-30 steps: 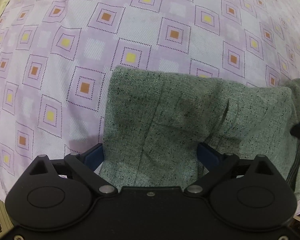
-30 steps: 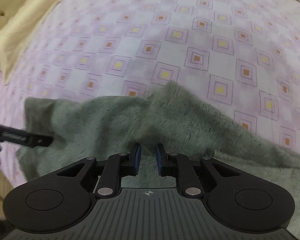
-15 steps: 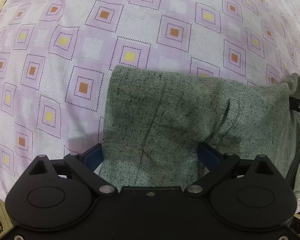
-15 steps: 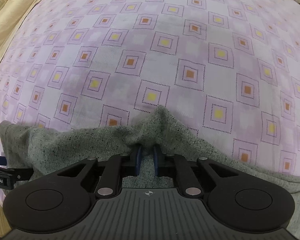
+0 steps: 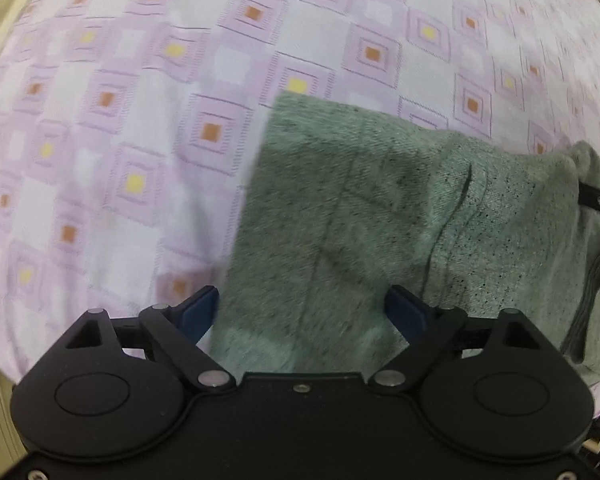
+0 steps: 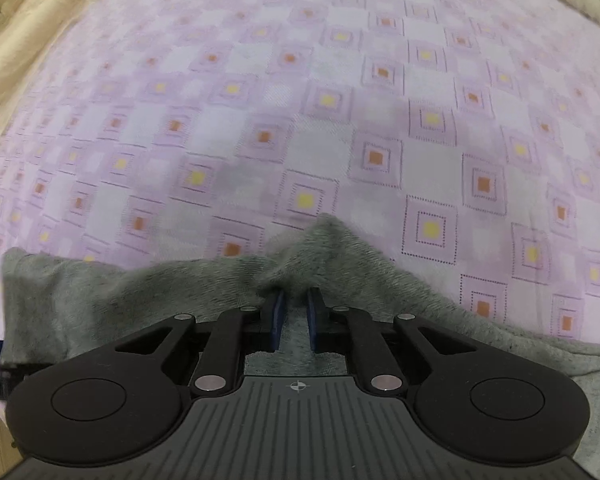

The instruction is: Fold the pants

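The grey-green speckled knit pants (image 5: 380, 216) lie on a bed covered by a lilac sheet patterned with orange and yellow squares (image 5: 140, 128), near the sheet's near edge. The left gripper (image 5: 302, 310) hangs over the pants with its blue-padded fingers spread wide, the fabric running between them, untouched as far as can be seen. The right gripper (image 6: 296, 312) has its fingers nearly pressed together, pinching a raised peak of the pants (image 6: 324, 248) above the sheet (image 6: 340, 100). A cream quilted cushion (image 6: 28, 48) lies beyond the sheet's far left edge.
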A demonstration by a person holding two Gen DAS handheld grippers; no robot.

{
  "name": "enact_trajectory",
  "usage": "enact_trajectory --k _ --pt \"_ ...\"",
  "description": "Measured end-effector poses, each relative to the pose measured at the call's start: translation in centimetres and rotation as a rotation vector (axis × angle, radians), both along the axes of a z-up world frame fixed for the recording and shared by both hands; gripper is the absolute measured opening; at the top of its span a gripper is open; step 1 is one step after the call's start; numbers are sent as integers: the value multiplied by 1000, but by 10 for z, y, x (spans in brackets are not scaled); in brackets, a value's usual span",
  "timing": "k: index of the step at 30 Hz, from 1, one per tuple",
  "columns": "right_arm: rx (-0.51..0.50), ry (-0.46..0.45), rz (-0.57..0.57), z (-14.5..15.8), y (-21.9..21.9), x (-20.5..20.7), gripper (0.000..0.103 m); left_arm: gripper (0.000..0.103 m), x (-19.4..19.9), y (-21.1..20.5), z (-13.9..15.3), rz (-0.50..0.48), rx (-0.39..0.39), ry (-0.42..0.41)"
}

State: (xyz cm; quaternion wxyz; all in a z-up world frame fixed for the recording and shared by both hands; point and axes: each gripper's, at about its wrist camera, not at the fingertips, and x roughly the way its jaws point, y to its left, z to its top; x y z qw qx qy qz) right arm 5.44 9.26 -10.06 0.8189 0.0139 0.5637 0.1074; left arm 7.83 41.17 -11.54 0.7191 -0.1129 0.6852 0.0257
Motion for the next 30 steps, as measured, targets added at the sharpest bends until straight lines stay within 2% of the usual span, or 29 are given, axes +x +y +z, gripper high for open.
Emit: enact_trajectory --k 2,5,9,12,13,14,17,19,23,25,30 --pt "41 -23 12 9 1 -20 12 89 -8 3 8 20 1 -14" --pt "63 -50 68 16 10 -59 12 89 -23 -3 16 -1 29 -41" --pt "53 -24 140 5 25 -121 12 89 -46 -20 17 -49 72 -67" --pt "15 55 166 -19 32 -153 12 90 -59 -31 3 -83 129 -33" --pt "5 72 168 -26 32 -162 12 91 -63 -30 -5 -74 120 -4" --pt "11 41 156 -25 31 -169 12 91 -68 -27 -14 -49 97 24" --pt "47 39 112 -13 23 -172 12 91 -82 -21 -14 3 75 10" --pt "58 -6 115 0 18 -174 13 90 -92 -22 -6 -1 91 -21" --pt "33 -110 156 25 15 -180 22 88 -116 -25 14 -2 140 -80" --pt "30 -139 175 31 19 -182 32 88 -134 -24 24 3 158 -103" --pt "16 -161 212 36 37 -193 37 88 -153 -10 40 9 176 -124"
